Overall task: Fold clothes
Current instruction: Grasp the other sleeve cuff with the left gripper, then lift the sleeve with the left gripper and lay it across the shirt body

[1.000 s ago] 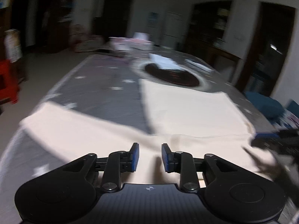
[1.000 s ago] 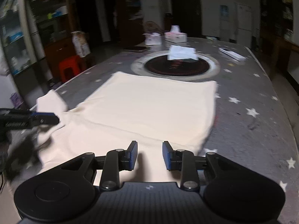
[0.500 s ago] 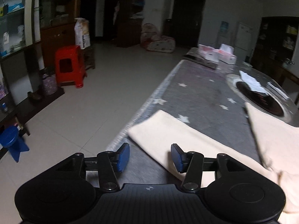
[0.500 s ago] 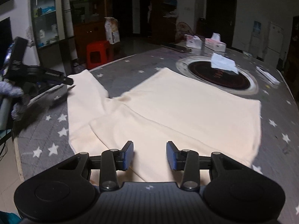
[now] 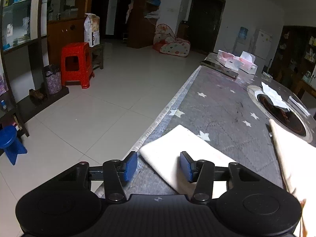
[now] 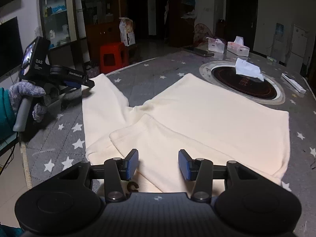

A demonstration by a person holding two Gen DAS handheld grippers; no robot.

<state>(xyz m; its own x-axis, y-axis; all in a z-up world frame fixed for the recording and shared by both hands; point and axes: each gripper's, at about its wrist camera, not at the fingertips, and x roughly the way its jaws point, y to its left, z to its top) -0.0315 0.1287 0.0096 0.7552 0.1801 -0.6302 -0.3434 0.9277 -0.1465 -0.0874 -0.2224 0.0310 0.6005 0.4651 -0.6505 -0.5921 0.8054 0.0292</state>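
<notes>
A cream garment (image 6: 207,114) lies flat on the grey star-patterned table (image 6: 65,138), its near edge folded over into a flap (image 6: 150,138). One sleeve (image 6: 102,98) stretches to the left; its end also shows in the left wrist view (image 5: 177,148). My left gripper (image 5: 159,166) is open, its fingers on either side of the sleeve's end corner near the table's left edge. It also shows in the right wrist view (image 6: 86,82), held by a gloved hand at the sleeve tip. My right gripper (image 6: 158,165) is open and empty above the folded flap at the near edge.
A round black hotplate (image 6: 244,83) set into the table carries a crumpled white paper (image 6: 247,70). Tissue boxes (image 6: 238,48) and a white remote (image 6: 293,83) lie further back. The tiled floor (image 5: 83,118) with a red stool (image 5: 76,64) and a blue stool (image 5: 9,142) lies left of the table.
My left gripper has swung left along the sleeve to its end corner and opened wider. My right gripper has opened wider and drawn back a little over the folded near edge.
</notes>
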